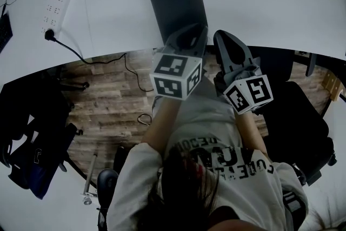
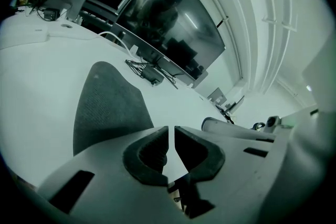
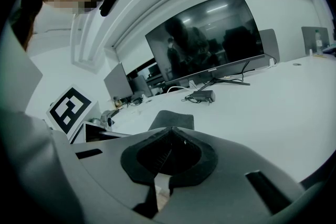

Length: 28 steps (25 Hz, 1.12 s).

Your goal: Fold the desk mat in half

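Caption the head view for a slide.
Seated person, left gripper and right gripper side by side at the near end of a dark desk mat on a white desk.

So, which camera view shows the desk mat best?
The head view: it shows the desk mat from above, nearly whole; only its near end is behind the left gripper. The left gripper view shows much of it at a slant. The right gripper view shows a small part above the jaws.
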Each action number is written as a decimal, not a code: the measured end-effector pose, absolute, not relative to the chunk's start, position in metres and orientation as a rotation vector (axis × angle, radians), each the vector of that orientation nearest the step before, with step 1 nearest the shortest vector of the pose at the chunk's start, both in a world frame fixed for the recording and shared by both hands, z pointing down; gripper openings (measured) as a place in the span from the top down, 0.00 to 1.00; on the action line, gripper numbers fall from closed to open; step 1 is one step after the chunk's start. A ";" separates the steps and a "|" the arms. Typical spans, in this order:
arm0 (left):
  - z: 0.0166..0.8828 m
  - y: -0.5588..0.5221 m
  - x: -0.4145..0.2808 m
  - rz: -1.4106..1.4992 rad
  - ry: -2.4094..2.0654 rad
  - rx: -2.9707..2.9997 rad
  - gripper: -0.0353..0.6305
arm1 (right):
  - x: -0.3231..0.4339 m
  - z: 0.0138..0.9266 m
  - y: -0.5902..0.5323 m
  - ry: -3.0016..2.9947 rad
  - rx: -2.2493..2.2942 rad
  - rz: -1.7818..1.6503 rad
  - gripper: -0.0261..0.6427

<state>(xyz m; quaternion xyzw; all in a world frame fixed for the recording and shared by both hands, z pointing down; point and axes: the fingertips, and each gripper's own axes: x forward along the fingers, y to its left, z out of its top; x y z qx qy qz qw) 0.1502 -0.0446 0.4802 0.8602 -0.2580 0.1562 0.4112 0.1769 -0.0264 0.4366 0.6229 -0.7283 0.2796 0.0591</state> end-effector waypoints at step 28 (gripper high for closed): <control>0.401 -0.084 0.117 0.223 -0.826 2.348 0.94 | 0.156 0.389 -0.040 -2.343 1.858 0.715 0.96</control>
